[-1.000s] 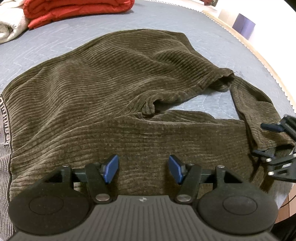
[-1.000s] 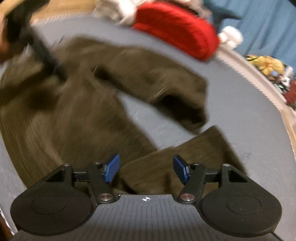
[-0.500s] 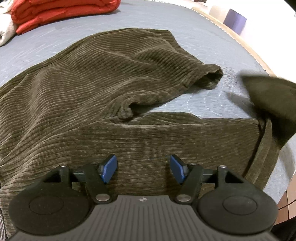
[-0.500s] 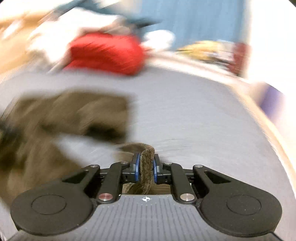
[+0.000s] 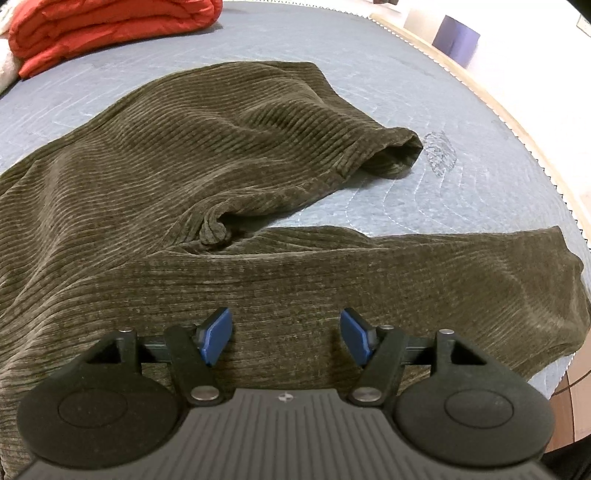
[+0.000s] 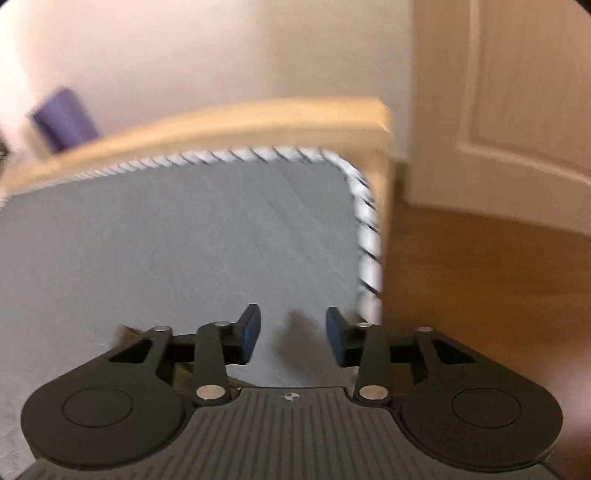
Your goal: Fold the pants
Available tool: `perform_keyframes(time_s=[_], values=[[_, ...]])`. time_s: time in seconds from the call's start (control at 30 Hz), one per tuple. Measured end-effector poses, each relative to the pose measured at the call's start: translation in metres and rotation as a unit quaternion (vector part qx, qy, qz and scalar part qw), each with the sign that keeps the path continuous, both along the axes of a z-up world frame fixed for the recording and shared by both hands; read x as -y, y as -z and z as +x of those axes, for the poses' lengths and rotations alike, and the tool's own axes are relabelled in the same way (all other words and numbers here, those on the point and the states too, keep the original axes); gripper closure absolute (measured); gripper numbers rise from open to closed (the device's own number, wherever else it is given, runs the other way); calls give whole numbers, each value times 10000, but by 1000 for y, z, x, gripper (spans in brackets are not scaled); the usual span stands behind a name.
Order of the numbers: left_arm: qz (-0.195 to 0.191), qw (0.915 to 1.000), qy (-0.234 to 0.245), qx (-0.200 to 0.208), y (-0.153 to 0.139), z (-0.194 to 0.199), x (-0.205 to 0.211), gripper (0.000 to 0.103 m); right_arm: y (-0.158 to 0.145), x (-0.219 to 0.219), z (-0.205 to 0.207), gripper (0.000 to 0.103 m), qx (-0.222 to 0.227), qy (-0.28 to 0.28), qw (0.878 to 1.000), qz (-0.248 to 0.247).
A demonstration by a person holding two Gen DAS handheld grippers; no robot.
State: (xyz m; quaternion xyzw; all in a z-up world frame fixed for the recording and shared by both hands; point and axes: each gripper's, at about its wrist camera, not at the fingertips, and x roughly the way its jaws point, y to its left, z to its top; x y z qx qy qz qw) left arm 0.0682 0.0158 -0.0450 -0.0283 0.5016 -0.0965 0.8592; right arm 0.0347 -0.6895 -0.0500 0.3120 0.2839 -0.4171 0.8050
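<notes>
Dark olive corduroy pants (image 5: 207,155) lie spread on the grey-blue quilted pad (image 5: 424,192). The near leg (image 5: 461,273) stretches flat to the right, its hem by the pad's edge; the far leg (image 5: 369,144) bunches toward the back right. My left gripper (image 5: 286,334) hovers open over the near leg, nothing between its blue pads. In the blurred right wrist view, my right gripper (image 6: 293,334) is over bare pad (image 6: 184,240) near a corner. Its jaws are opening, nothing between them. A scrap of olive cloth shows just behind its left finger.
A folded red blanket (image 5: 107,26) lies at the back left of the pad. A wooden rim (image 6: 240,118) borders the pad, with a purple box (image 6: 64,116) beyond it. Brown floor (image 6: 480,277) and a white door (image 6: 517,92) lie off the pad's right edge.
The right gripper gripped the near leg's folded-back end, swept it out to the right so the leg lies straight, then let go and swung toward the pad's corner. The left gripper barely moved.
</notes>
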Motion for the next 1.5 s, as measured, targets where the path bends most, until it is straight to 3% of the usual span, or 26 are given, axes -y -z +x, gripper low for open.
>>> perform_keyframes(time_s=[0.1,0.13,0.27,0.4,0.53,0.6,0.63,0.7,0.8,0.9,0.97,1.03,1.1,1.17,1.33,1.37,1.4,1.43,1.5], values=[[27,10000,-34,-31,3,1,-4,32,-9,-20,30,47,459,-1262,9909,-22],[35,10000,-46,-44,4,1,-7,32,-10,-31,46,45,563,-1827,9815,-82],[55,9998,-150,-76,7,1,-19,32,5,-57,87,36,310,-2650,9626,-480],[23,9994,-341,-51,5,2,-40,32,31,-56,125,24,-397,-2534,9617,-971],[4,9981,-609,6,-1,4,-63,32,61,-57,144,28,-930,-2463,9586,-1087],[-14,9973,-736,33,-5,5,-74,32,63,-67,142,78,-879,-2614,9518,-1346],[-19,9968,-796,51,-6,6,-80,32,60,-72,148,80,-926,-2732,9454,-1517],[-2,9958,-911,87,-9,6,-90,32,54,-74,157,84,-760,-2774,9442,-1603],[-34,9949,-1002,112,-12,2,-99,32,37,-61,164,84,-52,-2415,9537,-1794],[-56,9964,-845,104,-11,-4,-99,32,28,-59,172,83,419,-2355,9450,-2231],[-59,9977,-669,104,-11,-7,-95,32,35,-58,185,79,186,-2535,9438,-2114],[-68,9985,-521,136,-11,-10,-90,32,48,-57,195,72,-326,-2591,9462,-1909],[-119,9991,-364,157,-11,-13,-84,32,52,-61,191,52,-505,-2507,9450,-2037],[-212,9995,-145,156,-10,-15,-74,33,46,-64,183,43,-501,-2487,9410,-2241],[-447,9983,370,-46,3,-17,-57,47,30,-49,150,42,-273,-2439,9428,-2258],[-345,9982,446,-224,12,-15,-54,49,23,-48,143,42,-242,-2420,9449,-2193],[21,9975,479,-527,29,-14,-50,55,18,-45,134,42,-224,-2395,9472,-2119],[273,9967,556,-527,37,-15,-47,58,13,-41,125,42,-221,-2359,9495,-2056],[390,9963,632,-429,32,-17,-42,58,8,-29,107,42,-280,-2250,9542,-1952]])
